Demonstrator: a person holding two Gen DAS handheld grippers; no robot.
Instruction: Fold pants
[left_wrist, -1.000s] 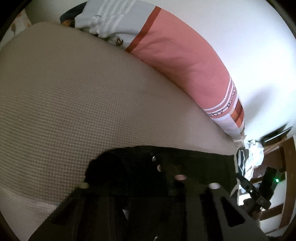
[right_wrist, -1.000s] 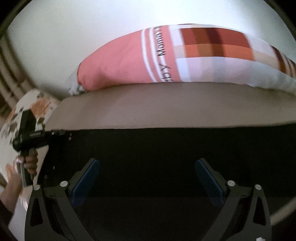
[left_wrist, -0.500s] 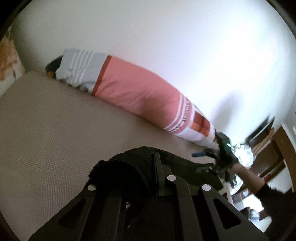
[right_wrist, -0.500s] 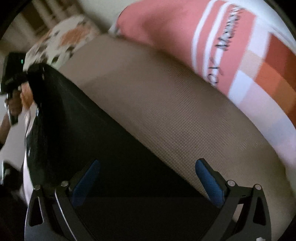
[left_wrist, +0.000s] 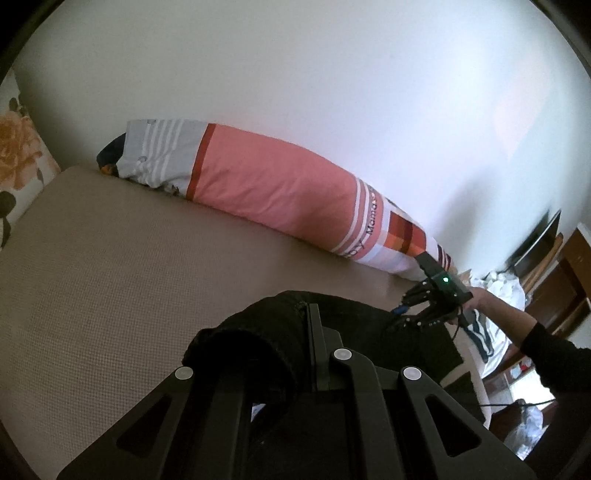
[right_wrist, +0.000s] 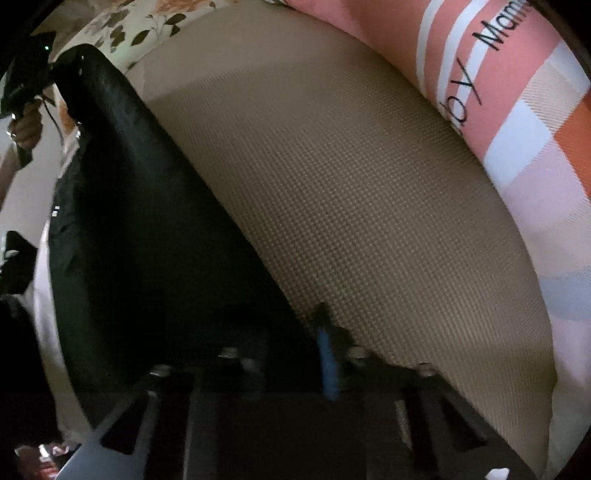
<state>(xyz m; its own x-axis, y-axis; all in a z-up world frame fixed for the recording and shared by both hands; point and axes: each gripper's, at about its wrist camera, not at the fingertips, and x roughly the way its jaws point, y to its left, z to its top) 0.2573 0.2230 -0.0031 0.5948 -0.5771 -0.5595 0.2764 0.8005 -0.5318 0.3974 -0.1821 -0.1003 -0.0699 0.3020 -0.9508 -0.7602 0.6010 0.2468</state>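
The black pants (left_wrist: 354, 317) lie stretched along the near side of the beige bed (left_wrist: 129, 277). My left gripper (left_wrist: 314, 325) is shut on one end of them, and the cloth bunches over its left finger, lifted off the bed. In the right wrist view the pants (right_wrist: 147, 221) run as a dark band from that raised end to my right gripper (right_wrist: 325, 332). Its jaws are closing on the pants' far edge, with a blue pad (right_wrist: 328, 358) against the cloth. The right gripper (left_wrist: 402, 314) also shows in the left wrist view, pointing down at the pants.
A long pink striped pillow (left_wrist: 277, 184) lies along the white wall behind the bed. A floral cloth (left_wrist: 18, 158) is at the bed's left end. Past the right end are a heap of clothes (left_wrist: 498, 291) and brown furniture (left_wrist: 554, 280).
My left gripper has risen with the pants' end. My right gripper has rolled and tipped down onto the pants' edge, and its jaws have gone from wide open to nearly closed.
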